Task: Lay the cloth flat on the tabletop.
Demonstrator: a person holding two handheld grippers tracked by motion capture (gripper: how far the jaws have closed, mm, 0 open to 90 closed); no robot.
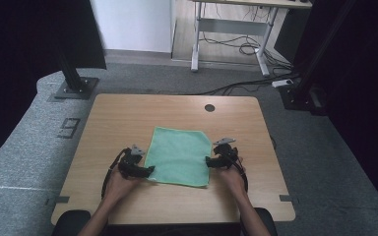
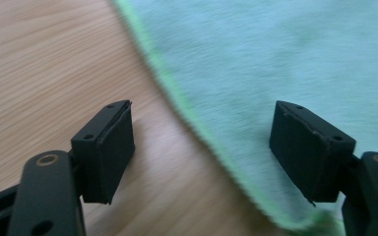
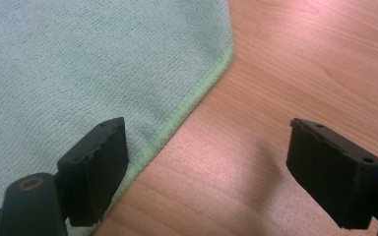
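Two forearms come in from the bottom of the high view, each hand holding one gripper over the near half of the wooden table (image 1: 108,118). Between the two grippers lies one green cloth (image 1: 179,155), spread flat and roughly square, the single thing lying on the tabletop. One small dark round hole (image 1: 209,107) sits in the table near its far edge.

At the cloth's left side, close to its near corner, the left gripper (image 1: 147,170) points inward. In the left gripper view its two black jaws stand well apart with nothing pressed between them (image 2: 202,147); one jaw hangs over bare wood, the other over the cloth (image 2: 275,64), and the bright green hem runs slantwise through the gap.

On the opposite side, the right gripper (image 1: 209,161) points in at the cloth's right edge. In the right gripper view its two jaws are likewise spread wide and grip nothing (image 3: 206,167); one is above the cloth (image 3: 78,64), the other above the bare table (image 3: 300,64), the hem passing between them.

Beyond the table, on the grey floor, stand one desk frame (image 1: 229,29) with loose cables beneath it and two dark posts on base plates.
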